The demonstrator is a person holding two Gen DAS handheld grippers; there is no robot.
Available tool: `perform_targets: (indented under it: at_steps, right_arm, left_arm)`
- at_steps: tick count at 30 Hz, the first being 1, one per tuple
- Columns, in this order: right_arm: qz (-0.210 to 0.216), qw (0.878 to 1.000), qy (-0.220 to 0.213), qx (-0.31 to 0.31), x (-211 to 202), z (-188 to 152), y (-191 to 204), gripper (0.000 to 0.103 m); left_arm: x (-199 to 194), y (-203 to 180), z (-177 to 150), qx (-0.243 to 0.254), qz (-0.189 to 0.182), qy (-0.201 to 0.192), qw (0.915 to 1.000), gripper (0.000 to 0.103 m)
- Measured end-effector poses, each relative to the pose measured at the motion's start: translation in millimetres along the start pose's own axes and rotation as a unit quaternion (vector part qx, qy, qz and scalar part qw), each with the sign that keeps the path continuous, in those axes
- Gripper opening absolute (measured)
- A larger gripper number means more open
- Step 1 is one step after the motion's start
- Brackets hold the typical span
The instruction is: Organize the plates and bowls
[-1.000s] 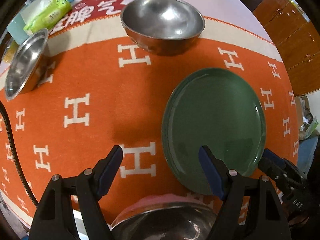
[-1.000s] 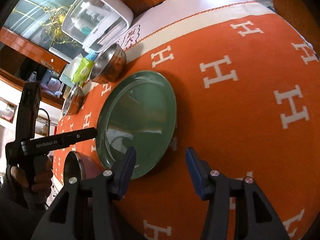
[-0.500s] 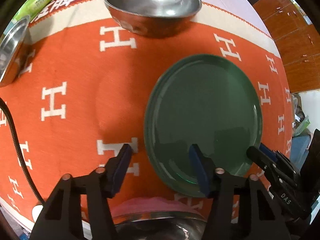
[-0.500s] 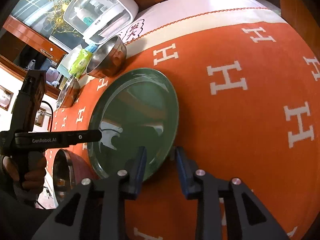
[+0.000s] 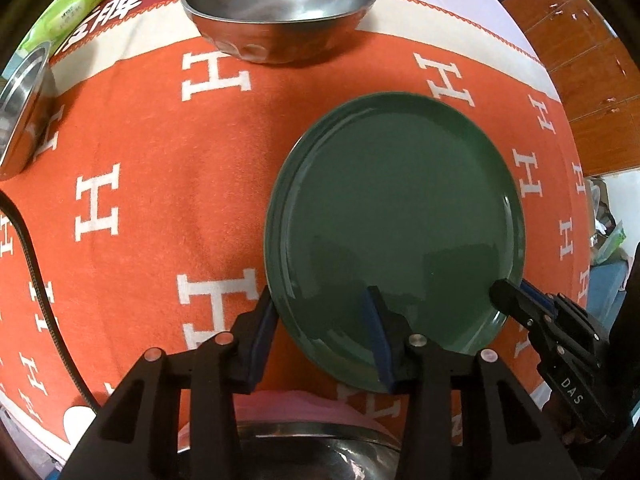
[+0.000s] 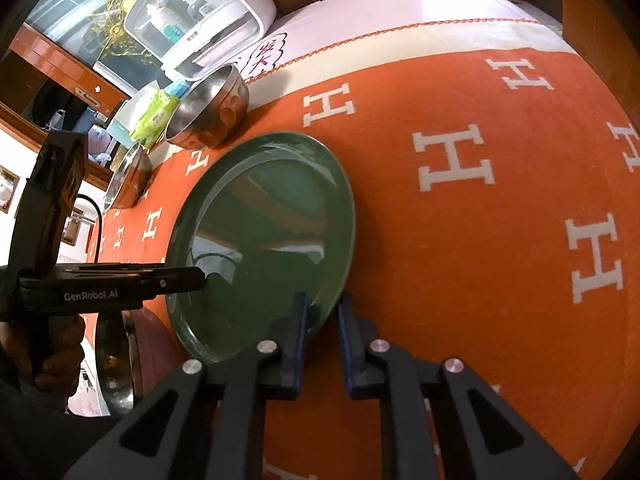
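While the green plate lies flat on the orange H-patterned cloth, both claws straddle its near rim: the left gripper has one finger over the plate and one just off its edge, partly open, and the right gripper is narrowed around the rim, though contact cannot be judged. Beyond stands a large steel bowl, with a smaller steel bowl at far left.

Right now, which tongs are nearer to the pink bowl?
Left. The left tongs hang just above the pink bowl, at the plate's near rim. The right tongs straddle the plate's rim farther along, apart from the bowl.
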State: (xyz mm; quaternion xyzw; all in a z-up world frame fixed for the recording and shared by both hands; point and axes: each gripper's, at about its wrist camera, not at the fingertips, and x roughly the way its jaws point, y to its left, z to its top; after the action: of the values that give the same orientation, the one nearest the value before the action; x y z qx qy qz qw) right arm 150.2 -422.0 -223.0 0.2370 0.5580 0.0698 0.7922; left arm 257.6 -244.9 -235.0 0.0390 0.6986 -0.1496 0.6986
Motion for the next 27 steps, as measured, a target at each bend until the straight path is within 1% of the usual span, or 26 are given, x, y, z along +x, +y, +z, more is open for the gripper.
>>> perform_targets:
  at_steps: [1, 4, 9, 18, 23, 27]
  right_arm:
    - [0.001, 1.000, 0.000, 0.001, 0.0, -0.1, -0.4, 0.014]
    - [0.000, 1.000, 0.000, 0.001, 0.4, 0.1, -0.1, 0.014]
    - [-0.004, 1.000, 0.001, -0.002, -0.1, -0.3, 0.6, 0.014]
    - [-0.013, 1.000, 0.005, -0.003, -2.2, -4.4, 2.7, 0.014]
    - [-0.015, 1.000, -0.002, 0.008, -8.9, -9.0, -0.6, 0.014]
    - [-0.016, 1.000, -0.016, 0.016, -17.5, -11.8, -4.3, 0.014]
  left_arm:
    - [2.9, -5.1, 1.7, 0.002, 0.003, -0.001, 1.0000, 0.041]
    - [2.7, -4.7, 0.7, -0.001, 0.002, -0.006, 1.0000, 0.041]
    - [-2.1, 8.5, -2.0, -0.018, -0.007, -0.012, 0.9997, 0.034]
    - [-5.7, 15.6, -5.1, -0.020, -0.015, -0.015, 0.9996, 0.028]
    - [-10.5, 6.2, -7.7, -0.007, -0.013, -0.023, 0.9996, 0.028]
    - [-17.5, -5.8, -10.4, 0.010, -0.010, -0.039, 0.9991, 0.028]
